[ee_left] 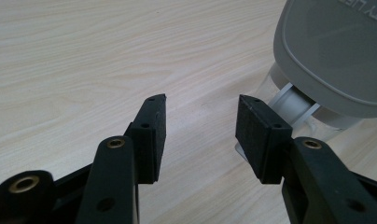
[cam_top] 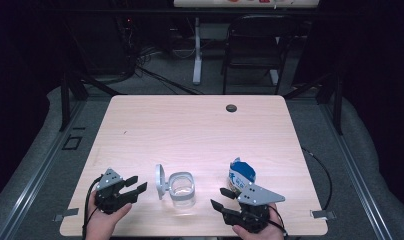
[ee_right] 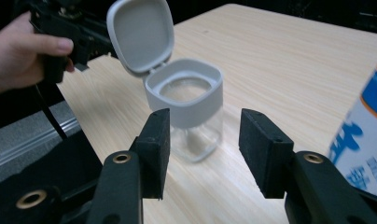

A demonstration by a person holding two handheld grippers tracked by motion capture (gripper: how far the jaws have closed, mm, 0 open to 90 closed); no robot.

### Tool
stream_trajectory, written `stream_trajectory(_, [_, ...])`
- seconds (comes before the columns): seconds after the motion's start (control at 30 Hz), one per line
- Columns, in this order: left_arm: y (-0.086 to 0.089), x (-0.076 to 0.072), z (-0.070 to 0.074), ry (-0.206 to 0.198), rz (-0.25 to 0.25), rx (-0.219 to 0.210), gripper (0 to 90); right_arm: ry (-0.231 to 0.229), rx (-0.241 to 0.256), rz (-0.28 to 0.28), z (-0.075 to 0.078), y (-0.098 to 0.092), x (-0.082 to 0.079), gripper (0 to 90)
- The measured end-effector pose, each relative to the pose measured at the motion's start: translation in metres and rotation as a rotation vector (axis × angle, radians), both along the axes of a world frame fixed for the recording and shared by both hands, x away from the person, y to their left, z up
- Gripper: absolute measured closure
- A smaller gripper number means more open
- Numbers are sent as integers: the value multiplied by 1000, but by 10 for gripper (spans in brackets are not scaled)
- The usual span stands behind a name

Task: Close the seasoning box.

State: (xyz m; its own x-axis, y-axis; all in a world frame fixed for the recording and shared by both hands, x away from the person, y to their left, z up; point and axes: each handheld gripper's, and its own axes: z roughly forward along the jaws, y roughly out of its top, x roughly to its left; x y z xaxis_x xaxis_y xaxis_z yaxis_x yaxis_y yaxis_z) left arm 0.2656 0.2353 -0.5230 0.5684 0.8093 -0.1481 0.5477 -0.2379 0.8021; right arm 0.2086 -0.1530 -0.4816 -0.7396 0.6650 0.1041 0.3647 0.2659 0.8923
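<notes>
Clear jar [cam_top: 182,189] with a grey collar stands upright near the front edge of a pale wooden table [cam_top: 200,130], its hinged grey lid [cam_top: 161,181] flipped open and standing on edge at the jar's left side. Going from left to right in the high view: the left gripper [cam_top: 134,185], held in a hand at the front left corner, has its jaws apart and empty, pointing right toward the lid, close beside it but not touching. Next comes the lid, then the jar body, which looks empty. Further right, the right gripper [cam_top: 221,198] also has its jaws apart and holds nothing; they point left toward the jar, with a gap of bare table between. Just behind that gripper stands a blue and white packet [cam_top: 241,176]. In the right gripper view the jar sits straight ahead between the open jaws, a little way off. The left gripper appears the nearer of the two, and the lid faces it, so a closing or steadying move would likely start from that side.
</notes>
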Motion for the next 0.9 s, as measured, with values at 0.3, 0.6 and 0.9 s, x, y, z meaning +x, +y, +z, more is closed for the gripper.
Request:
stream_trajectory(0.3, [-1, 0, -1, 1, 1, 1, 534, 37, 1, -50, -16, -25, -7, 536])
stream_trajectory(0.6, [1, 1, -1, 3, 5, 6, 534, 58, -5, -98, -25, -40, -9, 536])
stream_trajectory(0.9, [1, 1, -2, 3, 11, -4, 533, 73, -9, -142, -33, -54, -10, 530])
